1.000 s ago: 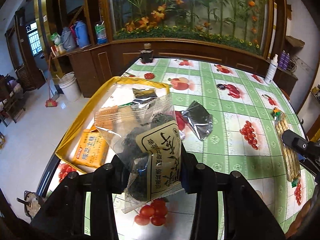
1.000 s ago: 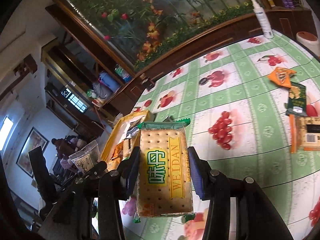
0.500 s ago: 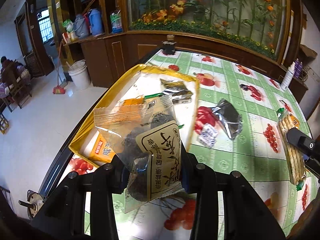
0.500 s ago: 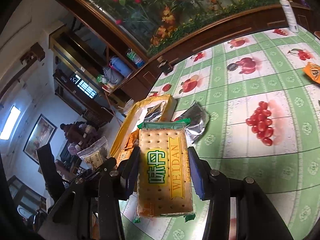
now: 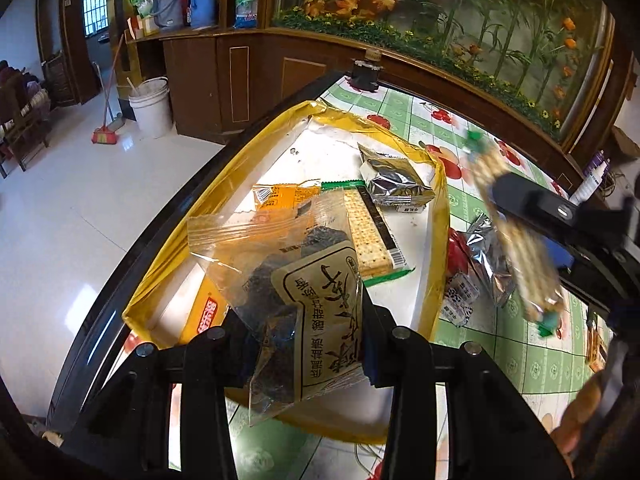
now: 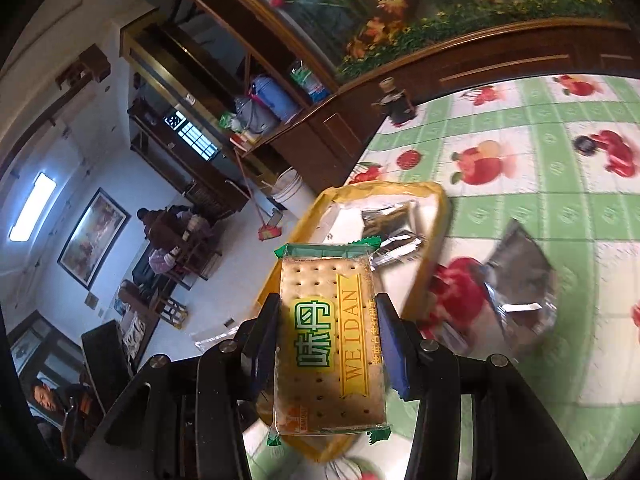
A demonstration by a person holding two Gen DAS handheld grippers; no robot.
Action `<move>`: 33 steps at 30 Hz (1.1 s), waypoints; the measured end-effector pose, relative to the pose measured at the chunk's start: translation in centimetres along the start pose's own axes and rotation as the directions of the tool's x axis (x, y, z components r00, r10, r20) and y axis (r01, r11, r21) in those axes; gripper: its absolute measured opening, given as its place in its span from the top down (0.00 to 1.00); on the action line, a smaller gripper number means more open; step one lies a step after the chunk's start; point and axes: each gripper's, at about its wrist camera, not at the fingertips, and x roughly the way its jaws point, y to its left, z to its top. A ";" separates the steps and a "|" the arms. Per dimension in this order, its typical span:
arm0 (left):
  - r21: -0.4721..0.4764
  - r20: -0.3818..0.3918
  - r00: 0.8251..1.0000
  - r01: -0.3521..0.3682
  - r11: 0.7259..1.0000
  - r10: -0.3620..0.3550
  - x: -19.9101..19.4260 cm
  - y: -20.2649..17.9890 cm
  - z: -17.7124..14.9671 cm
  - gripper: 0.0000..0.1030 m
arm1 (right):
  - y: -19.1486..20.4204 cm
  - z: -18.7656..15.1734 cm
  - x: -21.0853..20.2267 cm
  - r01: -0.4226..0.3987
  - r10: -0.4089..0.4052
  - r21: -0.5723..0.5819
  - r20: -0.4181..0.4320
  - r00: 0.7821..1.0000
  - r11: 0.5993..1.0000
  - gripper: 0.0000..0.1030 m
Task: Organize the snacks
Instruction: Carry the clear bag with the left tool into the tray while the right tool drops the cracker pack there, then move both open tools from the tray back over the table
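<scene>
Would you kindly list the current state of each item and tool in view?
left tool: shut on clear plum bag, above the tray.
right tool: shut on cracker pack, held upright.
yellow tray: holding several snacks.
silver packet: lying in the tray.
silver wrapper: on the tablecloth, outside the tray.
</scene>
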 end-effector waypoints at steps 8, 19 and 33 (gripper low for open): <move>0.035 -0.028 1.000 0.012 0.999 -0.011 1.2 -0.3 -0.7 0.63 | 0.0 1.2 6.7 0.066 -0.068 -0.041 -0.064 0.996 0.997 0.54; 0.078 0.026 0.994 -0.103 0.992 0.102 0.9 -0.5 -1.5 0.30 | -0.3 1.5 8.9 0.104 -0.108 -0.050 -0.090 0.990 0.993 0.25; 0.115 0.096 0.992 -0.088 0.989 0.077 -3.9 -2.5 -2.7 0.30 | -5.7 -1.6 -6.5 0.159 -0.167 0.092 0.097 0.981 0.983 0.18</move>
